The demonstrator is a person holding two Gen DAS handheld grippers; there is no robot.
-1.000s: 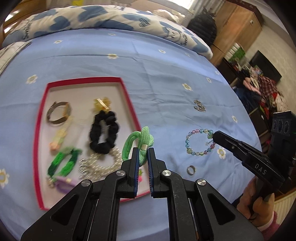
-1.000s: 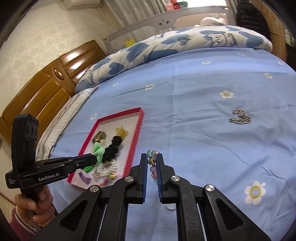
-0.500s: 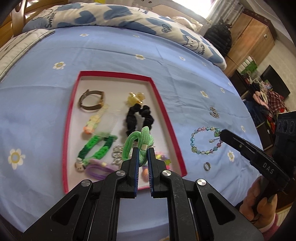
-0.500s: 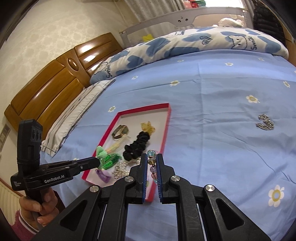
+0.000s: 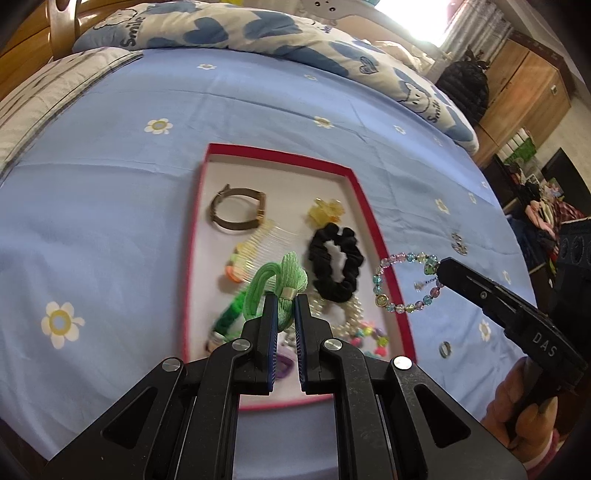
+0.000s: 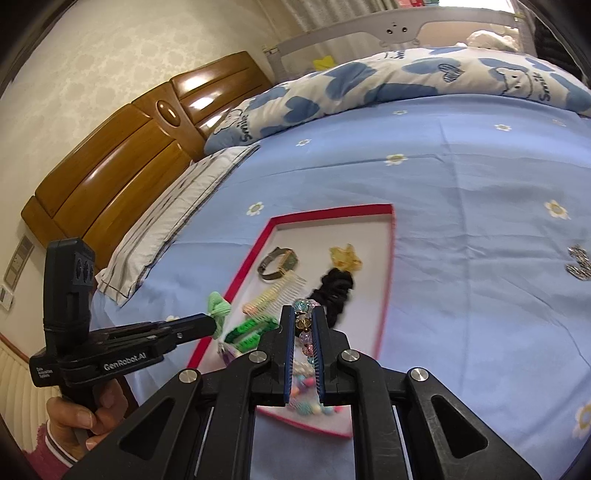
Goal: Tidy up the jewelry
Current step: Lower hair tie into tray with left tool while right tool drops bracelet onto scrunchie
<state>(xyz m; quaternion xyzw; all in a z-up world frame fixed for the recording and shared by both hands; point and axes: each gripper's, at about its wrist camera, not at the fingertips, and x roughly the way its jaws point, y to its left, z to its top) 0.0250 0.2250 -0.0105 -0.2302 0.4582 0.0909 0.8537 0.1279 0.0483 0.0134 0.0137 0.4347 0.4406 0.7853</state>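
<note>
The left gripper (image 5: 283,306) has its fingers clamped on a green mesh hair tie (image 5: 284,280) above the red-rimmed white tray (image 5: 364,206). The right gripper (image 6: 303,321) pinches a pastel beaded bracelet (image 5: 400,282) over the tray's right edge, on the blue bed sheet (image 5: 110,206).

Your tray (image 5: 373,221) lay on the bed sheet (image 5: 110,221), with the quilt (image 5: 221,29) bunched behind it at the far side of the bed. In the tray, the watch band (image 5: 236,212) sat at the far left, the comb (image 5: 258,243) just before it, the star clip (image 5: 327,211) at the far right and the scrunchie (image 5: 336,266) just before that. Right of the tray, on the sheet, lay a ring (image 5: 445,349) near you and a small brooch (image 5: 458,243) farther back. The headboard (image 6: 122,155) stood left of the bed, the pillow (image 6: 173,206) before it.
</note>
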